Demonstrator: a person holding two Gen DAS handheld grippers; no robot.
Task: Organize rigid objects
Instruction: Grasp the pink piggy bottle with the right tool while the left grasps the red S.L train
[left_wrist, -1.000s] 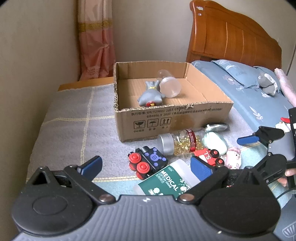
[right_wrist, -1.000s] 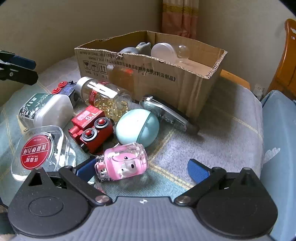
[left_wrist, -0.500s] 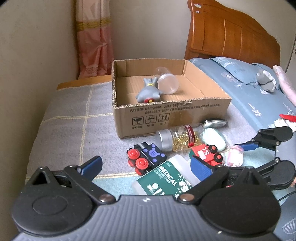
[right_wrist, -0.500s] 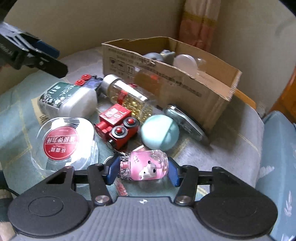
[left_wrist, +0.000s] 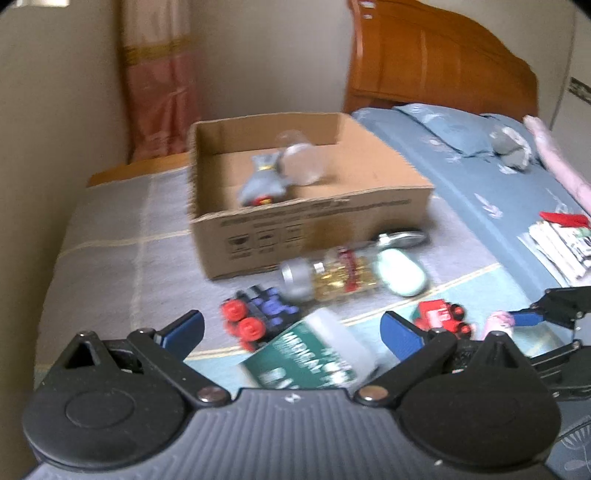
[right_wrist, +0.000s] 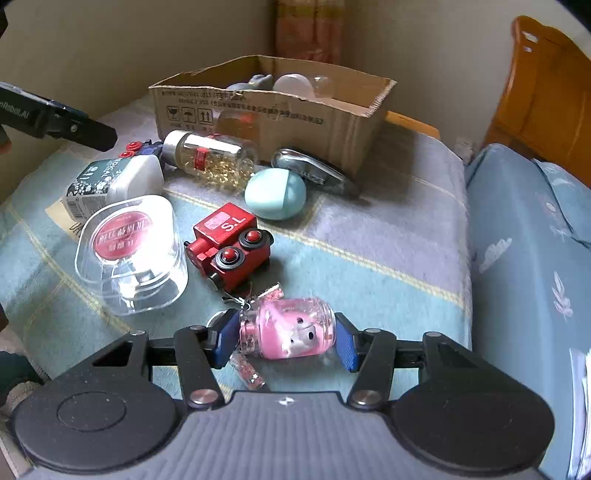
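The pink jar (right_wrist: 287, 332) is a small clear bottle lying on its side, with a pink filling and a little white animal face showing through the wall; a short chain with a glittery pink charm (right_wrist: 248, 370) hangs at its neck end. The right gripper (right_wrist: 286, 340) has its two blue pads closed against the jar's ends, cap end at the left pad and base at the right, and the jar sits low over the checked blanket (right_wrist: 369, 258); whether it touches the cloth cannot be told. Just beyond it stands a red toy train (right_wrist: 229, 245) marked "S.L", beside a clear plastic tub (right_wrist: 129, 254) with a red round label. Farther back lie a mint-green egg-shaped case (right_wrist: 275, 194), a glass bottle of yellow capsules (right_wrist: 210, 158), a silver curved object (right_wrist: 314, 171) and a white bottle with a green label (right_wrist: 110, 184). Behind them sits the open cardboard box (right_wrist: 258, 110), holding a grey figure (left_wrist: 262, 182) and a clear rounded container (left_wrist: 301, 166). The left gripper (left_wrist: 291, 328) hangs over the white bottle with its pads wide apart and nothing between them.
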